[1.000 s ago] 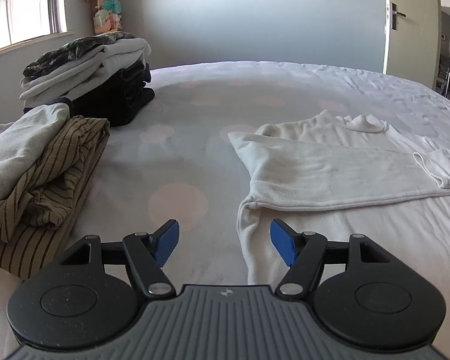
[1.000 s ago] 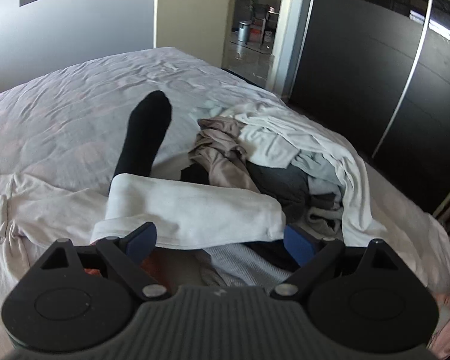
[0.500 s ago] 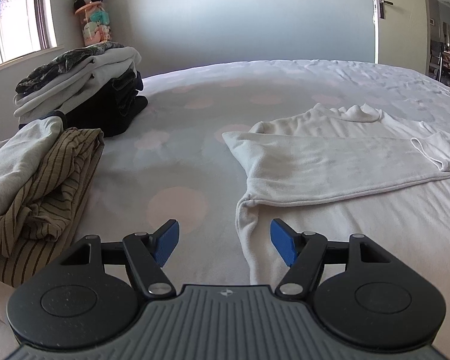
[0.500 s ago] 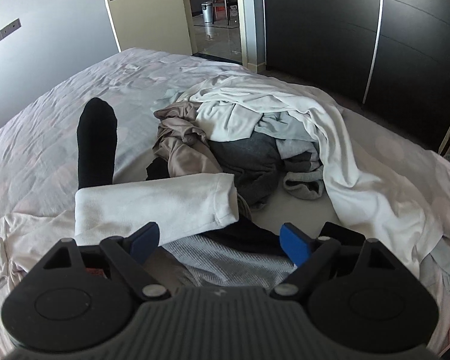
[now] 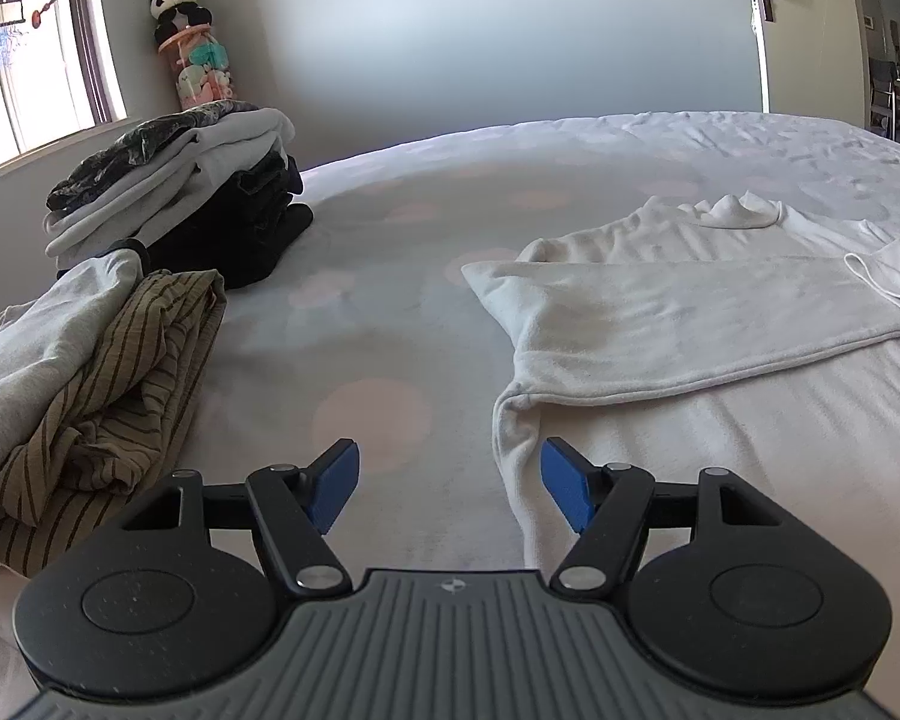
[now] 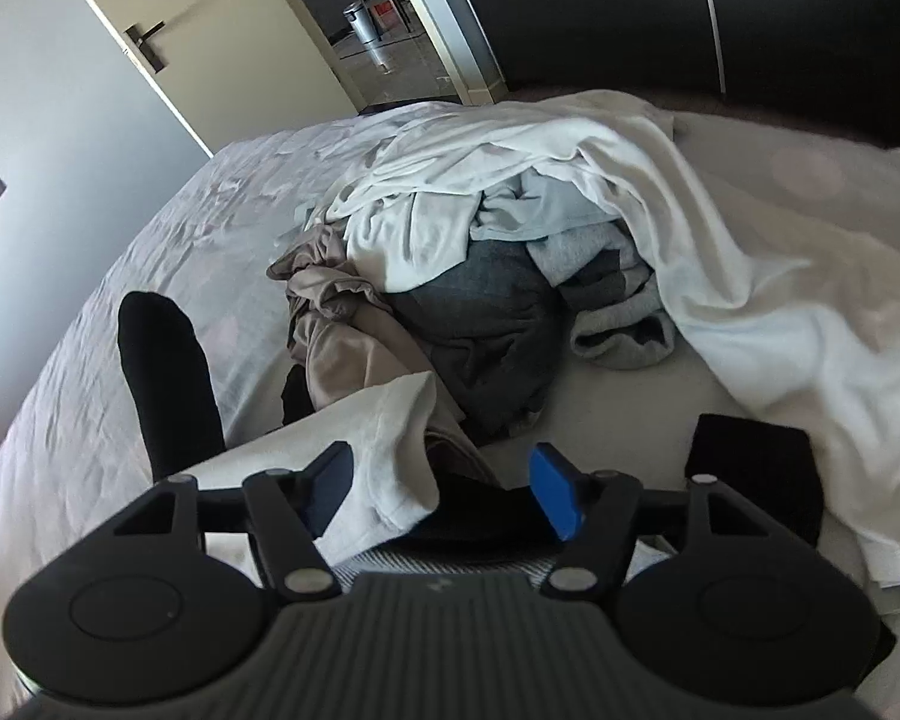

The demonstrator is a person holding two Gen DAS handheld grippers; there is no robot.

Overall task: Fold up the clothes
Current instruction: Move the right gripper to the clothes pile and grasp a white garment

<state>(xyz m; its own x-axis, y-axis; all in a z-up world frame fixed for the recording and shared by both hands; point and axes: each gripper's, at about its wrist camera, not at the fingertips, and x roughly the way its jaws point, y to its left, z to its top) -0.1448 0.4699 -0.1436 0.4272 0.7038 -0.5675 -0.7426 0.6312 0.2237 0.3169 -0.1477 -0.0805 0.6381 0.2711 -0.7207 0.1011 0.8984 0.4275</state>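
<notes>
A white long-sleeved top (image 5: 678,312) lies flat on the bed, one sleeve folded across its body. My left gripper (image 5: 450,486) is open and empty, low over the sheet at the top's near left edge. My right gripper (image 6: 444,489) is open and empty, just above the cuff of the top's other sleeve (image 6: 390,450). The cuff lies between the blue pads, nearer the left one, apart from both. A black sock (image 6: 168,372) lies left of the sleeve.
A heap of unfolded clothes (image 6: 510,276) with a white sheet-like garment (image 6: 750,276) fills the right of the bed. Folded stacks (image 5: 174,204) and a striped garment (image 5: 108,390) sit at the left. A small black item (image 6: 756,468) lies near the right gripper.
My right gripper has swung toward the clothes heap and come down over the sleeve's cuff. My left gripper has barely shifted; its view has turned slightly left.
</notes>
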